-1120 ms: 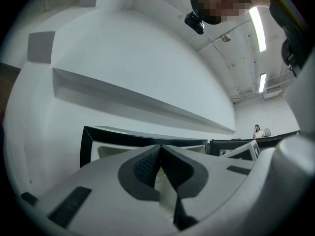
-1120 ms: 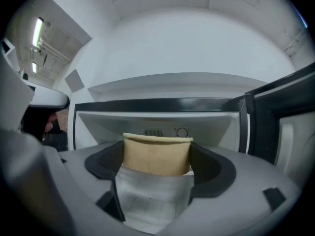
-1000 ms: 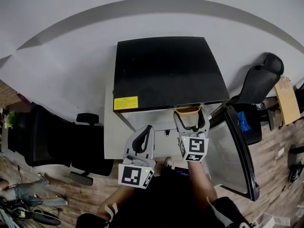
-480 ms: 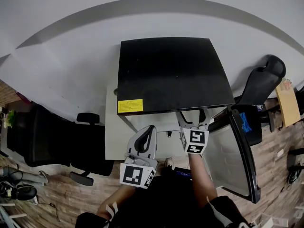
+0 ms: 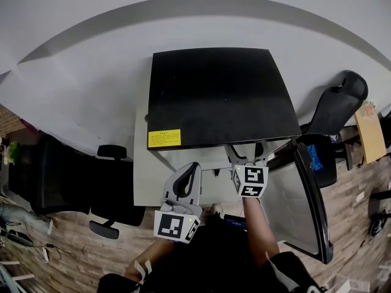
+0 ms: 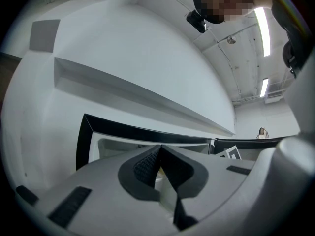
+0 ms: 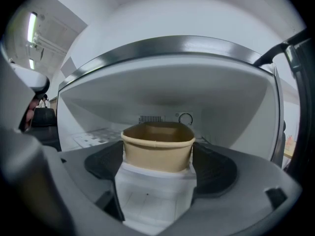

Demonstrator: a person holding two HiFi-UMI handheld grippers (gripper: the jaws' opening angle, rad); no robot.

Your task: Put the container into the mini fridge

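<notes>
The black-topped, white-walled mini fridge [image 5: 214,96] stands with its dark-framed door [image 5: 308,206] swung open to its right. The right hand-held gripper [image 5: 247,155] reaches into the fridge's white cavity, its jaws clamped on a tan paper container [image 7: 157,147] held upright inside the opening. The left hand-held gripper [image 6: 160,151] hangs just outside the fridge's front, jaws pressed together with nothing between them.
</notes>
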